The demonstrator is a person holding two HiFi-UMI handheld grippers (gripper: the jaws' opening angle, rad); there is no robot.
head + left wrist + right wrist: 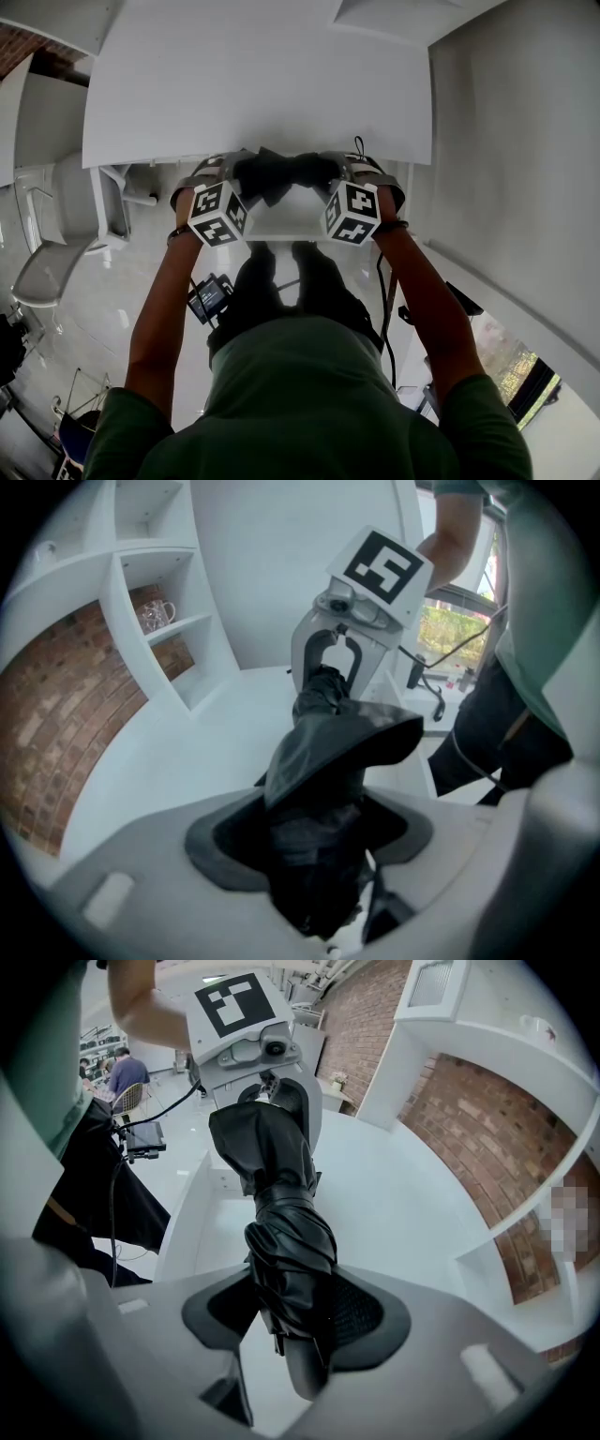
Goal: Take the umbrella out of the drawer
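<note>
The folded black umbrella (286, 176) hangs level between the two grippers, its long axis running left to right along the near edge of the white desk (262, 84). The left gripper (239, 173) is clenched on its left end, where loose folds of canopy bulge between the pads. The right gripper (339, 171) is clamped on its right end, where the cloth is wound tighter. A smooth rounded stub pokes out past those jaws in the right gripper view (which end is the handle is hard to tell for sure). Each gripper view looks along the umbrella's length to the other gripper biting the far end.

The umbrella is in the air over the open drawer (286, 230), clear of its walls. The drawer juts out of the desk toward the person, its pale inside showing between the two marker cubes.

Edges around it:
- Far side: the desk's near edge runs just beyond the umbrella, and the broad desk top spreads away behind it.
- Right: a plain wall (516, 141) stands well apart from the right gripper.
- Left: a white chair (52, 253) sits well apart from the left gripper, beside the desk leg.
- Near side: the person's legs stand close behind the drawer front.
</note>
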